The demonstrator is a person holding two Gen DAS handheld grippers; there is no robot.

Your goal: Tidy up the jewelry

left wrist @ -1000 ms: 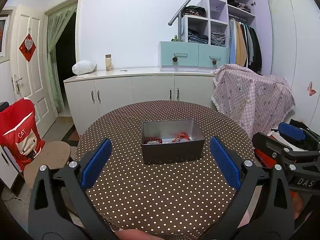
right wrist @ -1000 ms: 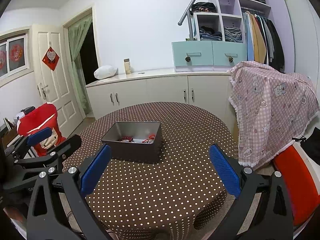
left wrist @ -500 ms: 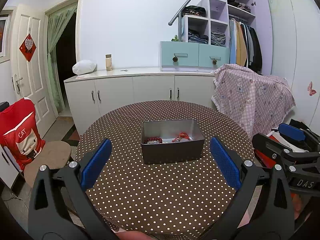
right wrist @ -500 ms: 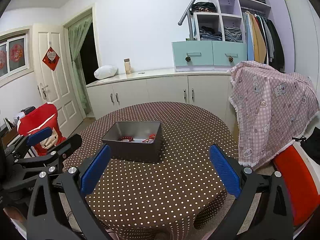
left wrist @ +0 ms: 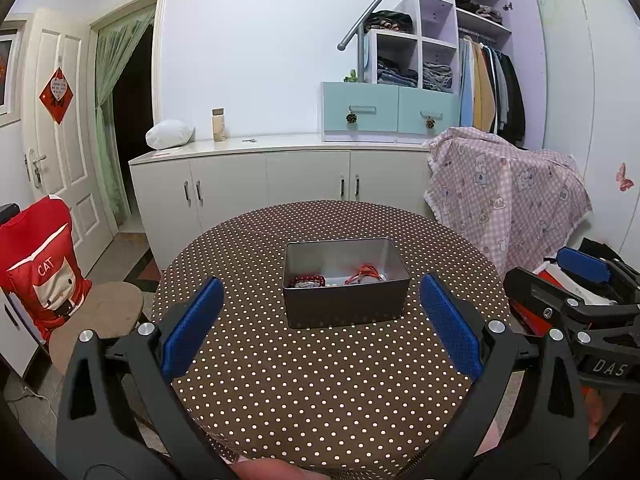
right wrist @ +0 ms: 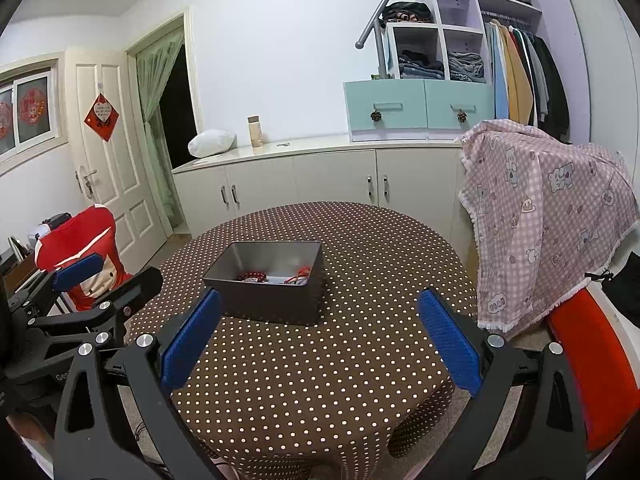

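Note:
A grey metal tin (left wrist: 347, 307) (right wrist: 276, 302) sits in the middle of a round table with a brown polka-dot cloth (left wrist: 320, 380) (right wrist: 360, 360). Inside lie a dark red bead bracelet (left wrist: 307, 280) (right wrist: 253, 276) and a red cord piece (left wrist: 366, 272) (right wrist: 301, 276). My left gripper (left wrist: 320, 326) hovers open above the table's near side, short of the tin, holding nothing. My right gripper (right wrist: 320, 334) is open too, right of and behind the tin. Each gripper shows at the edge of the other's view.
A chair with a red "CAT" cover (left wrist: 40, 272) stands left of the table. A pink checked cloth (left wrist: 508, 196) drapes something at the right. White cabinets (left wrist: 280, 184) with teal drawers line the back wall. A red seat (right wrist: 588, 368) is at the right.

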